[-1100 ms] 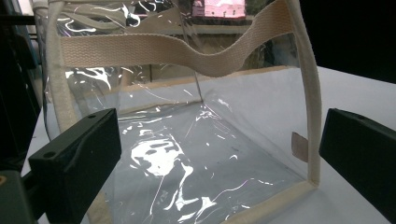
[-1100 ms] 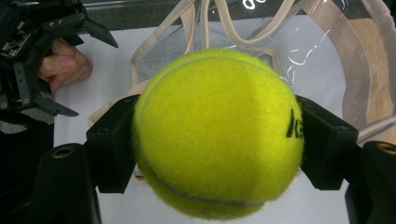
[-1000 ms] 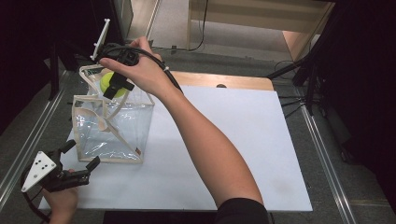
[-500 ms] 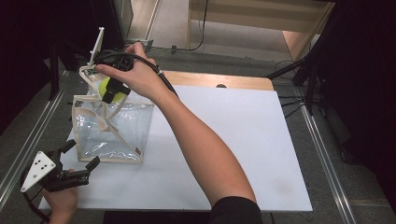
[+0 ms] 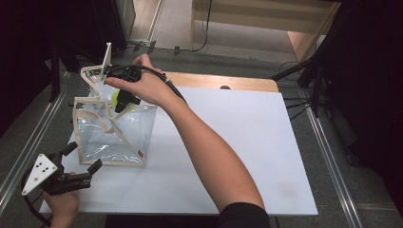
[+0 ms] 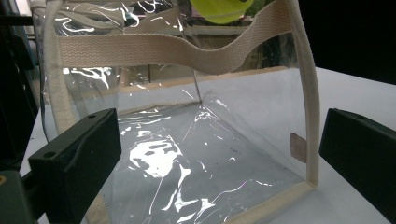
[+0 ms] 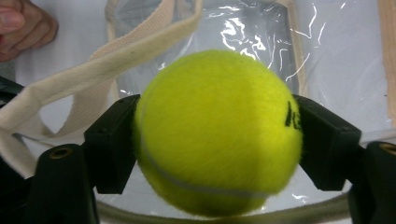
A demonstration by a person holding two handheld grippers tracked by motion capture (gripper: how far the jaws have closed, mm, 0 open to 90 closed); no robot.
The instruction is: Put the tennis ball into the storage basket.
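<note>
Item: tennis ball (image 7: 217,133), between the right gripper (image 5: 124,101) jaws, which have just been opening, over the clear bag (image 5: 111,135) mouth. Left gripper (image 5: 78,171) spread, empty, beside the bag. Outstanding: ball dropping in.

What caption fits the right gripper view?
Hand-held gripper, jaws just opening, with a tennis ball between them above an open clear bag.

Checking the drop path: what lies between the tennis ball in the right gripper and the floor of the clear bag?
Nothing: in the right gripper view the tennis ball hangs over the clear bag, whose floor below looks bare.
</note>
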